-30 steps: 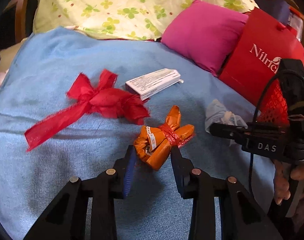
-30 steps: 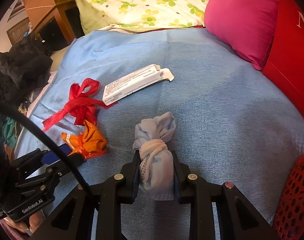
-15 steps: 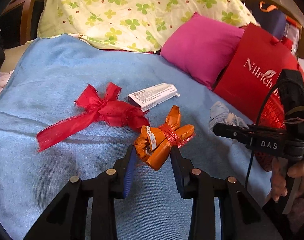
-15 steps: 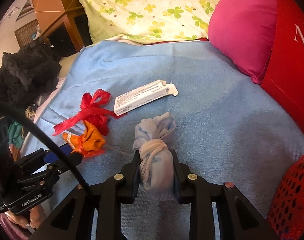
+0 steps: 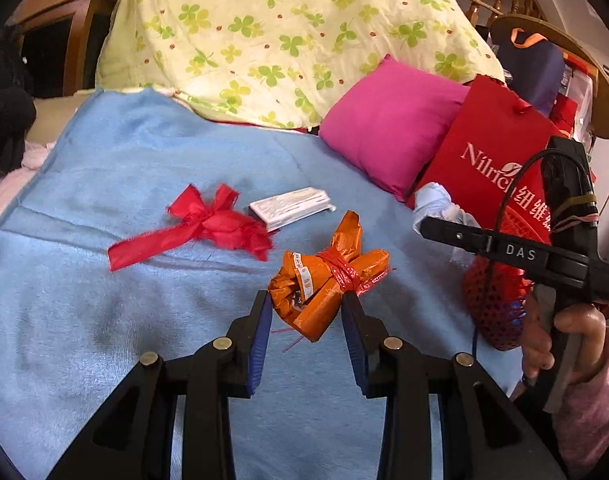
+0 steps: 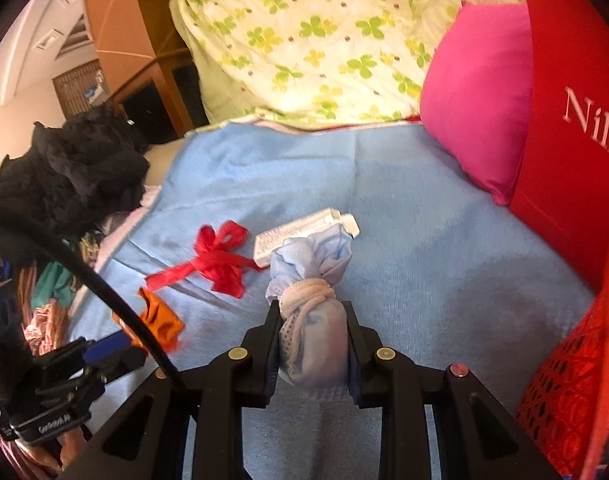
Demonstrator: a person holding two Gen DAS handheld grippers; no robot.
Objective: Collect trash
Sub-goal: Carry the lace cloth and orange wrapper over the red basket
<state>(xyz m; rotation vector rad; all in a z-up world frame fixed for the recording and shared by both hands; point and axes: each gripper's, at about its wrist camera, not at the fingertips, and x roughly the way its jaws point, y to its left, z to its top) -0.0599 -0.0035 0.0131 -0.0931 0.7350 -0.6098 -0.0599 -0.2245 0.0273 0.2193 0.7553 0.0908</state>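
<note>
My left gripper (image 5: 306, 312) is shut on an orange wrapper bundle (image 5: 324, 280) tied with red string, held above the blue blanket (image 5: 124, 320). My right gripper (image 6: 310, 324) is shut on a pale blue knotted cloth bundle (image 6: 310, 320), also lifted off the blanket. In the right wrist view the orange bundle (image 6: 160, 318) shows at lower left in the other gripper. A red ribbon bow (image 5: 208, 226) and a small white carton (image 5: 292, 208) lie on the blanket beyond both grippers. A red mesh basket (image 5: 492, 300) stands at the right, partly behind the right gripper's body.
A pink cushion (image 5: 388, 124) and a red paper bag (image 5: 500, 160) lean at the back right, before a flowered pillow (image 5: 284, 32). A black cloth heap (image 6: 72, 168) sits off the blanket's left edge. A hand (image 5: 572, 332) in a pink sleeve holds the right gripper.
Both grippers rose with their bundles, so the bed looks farther away. The ribbon and the carton stayed where they were.
</note>
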